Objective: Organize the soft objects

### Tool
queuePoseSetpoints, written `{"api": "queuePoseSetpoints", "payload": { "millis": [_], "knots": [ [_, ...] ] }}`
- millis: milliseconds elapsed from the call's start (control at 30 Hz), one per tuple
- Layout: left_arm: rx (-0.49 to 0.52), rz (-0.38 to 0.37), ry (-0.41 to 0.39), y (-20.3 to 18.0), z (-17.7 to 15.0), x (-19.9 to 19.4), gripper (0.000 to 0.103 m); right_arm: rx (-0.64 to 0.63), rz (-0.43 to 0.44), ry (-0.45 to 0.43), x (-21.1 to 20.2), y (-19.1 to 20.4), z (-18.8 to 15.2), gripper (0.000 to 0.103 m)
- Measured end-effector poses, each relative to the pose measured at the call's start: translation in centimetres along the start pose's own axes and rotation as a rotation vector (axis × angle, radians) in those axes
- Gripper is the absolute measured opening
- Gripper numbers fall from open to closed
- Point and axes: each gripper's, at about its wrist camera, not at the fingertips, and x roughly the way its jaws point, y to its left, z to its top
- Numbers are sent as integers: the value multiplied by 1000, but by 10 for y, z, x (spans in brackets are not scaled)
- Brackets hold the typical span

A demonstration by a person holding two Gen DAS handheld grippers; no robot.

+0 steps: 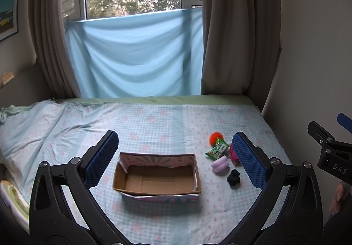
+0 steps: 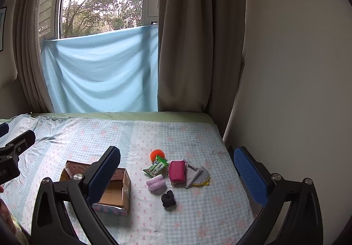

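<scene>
An empty cardboard box (image 1: 157, 177) (image 2: 123, 187) sits on the bed. To its right lies a cluster of soft items: an orange pompom (image 2: 155, 154) (image 1: 215, 136), a green packet (image 2: 156, 166) (image 1: 217, 149), a lilac roll (image 2: 155, 182) (image 1: 220, 163), a black scrunchie (image 2: 168, 199) (image 1: 233, 176), a pink pouch (image 2: 176, 170), a grey cloth (image 2: 192, 172) and a glittery round pad (image 2: 202, 177). My left gripper (image 1: 175, 160) hovers open above the box. My right gripper (image 2: 177, 175) hovers open above the cluster. Neither holds anything.
The bed (image 2: 198, 212) has a checked blue sheet and runs to a wall on the right and to curtains (image 2: 198, 46) and a blue cloth (image 1: 136, 55) under the window at the back. A pillow (image 1: 13, 201) lies at the left edge. A hand (image 1: 337, 197) shows at right.
</scene>
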Motion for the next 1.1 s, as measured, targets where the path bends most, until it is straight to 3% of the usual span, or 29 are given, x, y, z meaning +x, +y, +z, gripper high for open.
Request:
{"api": "queuePoseSetpoints", "payload": {
  "millis": [1100],
  "knots": [
    [-5,-10,9,4,-1,2,103,12,-2,-2,0,-5,0,103]
  ]
}}
